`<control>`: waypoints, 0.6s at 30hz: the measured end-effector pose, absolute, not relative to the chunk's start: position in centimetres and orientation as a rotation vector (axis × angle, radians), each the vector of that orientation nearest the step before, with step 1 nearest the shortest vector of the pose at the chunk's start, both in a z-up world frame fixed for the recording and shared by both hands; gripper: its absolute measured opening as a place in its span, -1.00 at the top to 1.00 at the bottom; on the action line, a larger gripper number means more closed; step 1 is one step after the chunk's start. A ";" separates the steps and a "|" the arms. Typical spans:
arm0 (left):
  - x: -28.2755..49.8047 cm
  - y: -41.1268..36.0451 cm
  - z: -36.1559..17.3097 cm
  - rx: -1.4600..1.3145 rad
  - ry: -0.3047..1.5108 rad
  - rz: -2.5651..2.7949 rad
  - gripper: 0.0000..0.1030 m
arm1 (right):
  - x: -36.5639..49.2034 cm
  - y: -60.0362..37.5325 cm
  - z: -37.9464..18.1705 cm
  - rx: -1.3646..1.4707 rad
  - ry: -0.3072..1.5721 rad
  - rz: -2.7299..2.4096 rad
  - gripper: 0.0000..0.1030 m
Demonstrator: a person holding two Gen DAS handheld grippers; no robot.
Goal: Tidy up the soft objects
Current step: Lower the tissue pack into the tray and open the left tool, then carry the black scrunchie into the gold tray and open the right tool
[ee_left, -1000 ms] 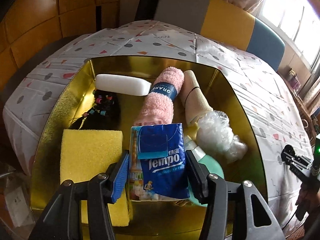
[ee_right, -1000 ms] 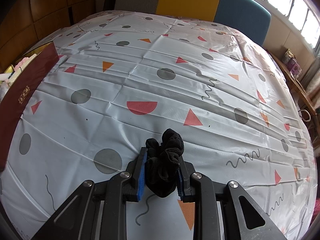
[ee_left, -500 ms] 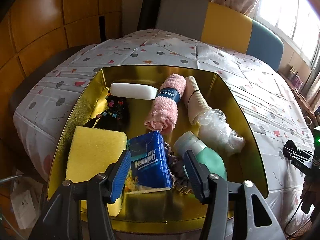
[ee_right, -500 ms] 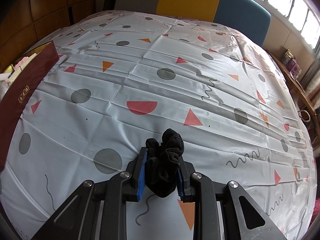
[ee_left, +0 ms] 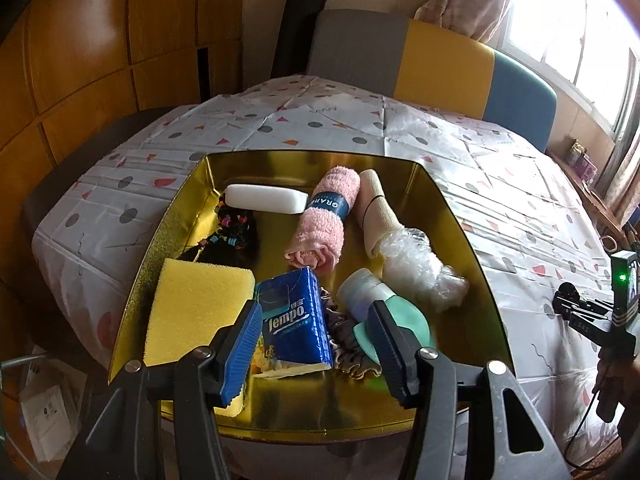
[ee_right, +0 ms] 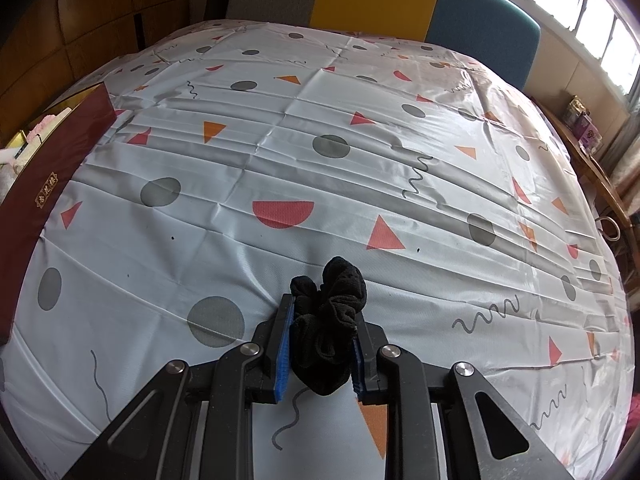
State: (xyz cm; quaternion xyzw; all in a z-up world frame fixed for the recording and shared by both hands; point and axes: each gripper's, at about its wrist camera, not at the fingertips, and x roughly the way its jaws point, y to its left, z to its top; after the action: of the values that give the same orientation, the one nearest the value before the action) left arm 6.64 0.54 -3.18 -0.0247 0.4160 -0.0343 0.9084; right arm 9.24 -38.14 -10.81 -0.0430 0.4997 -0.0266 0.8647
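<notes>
On the surface [ee_right: 360, 168] with the patterned cloth, the right gripper [ee_right: 320, 344] was clenched on a black sock [ee_right: 332, 320] well apart from the golden tray [ee_left: 472, 248], over which the left gripper [ee_left: 316, 344] hung released and empty, so the loosely bunched sock could slip out on the way there.

left gripper [ee_left: 316, 344] jaws apart, above tissue pack [ee_left: 297, 322], gold tray [ee_left: 472, 256]
</notes>
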 end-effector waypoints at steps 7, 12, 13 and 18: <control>6.0 1.5 -2.8 -0.063 0.846 -0.075 -0.08 | 9.2 -37.2 -9.4 -0.043 1.056 -0.091 0.56; 5.6 2.5 -2.8 -0.085 0.841 -0.063 -0.08 | 8.9 -34.5 -5.8 0.038 0.970 0.004 0.56; 5.5 2.7 -2.8 -0.087 0.840 -0.061 -0.08 | 8.9 -33.1 -4.8 0.038 0.949 0.049 0.56; 5.2 4.1 -2.8 -0.113 0.835 -0.037 -0.08 | 9.2 -26.0 -1.5 0.009 0.874 0.245 0.56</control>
State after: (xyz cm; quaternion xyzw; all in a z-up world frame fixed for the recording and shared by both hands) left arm 5.16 4.07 -2.78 -0.0546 0.4052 -0.0179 0.9124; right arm 9.21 -26.05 -1.49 0.0044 0.4220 0.1185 0.8988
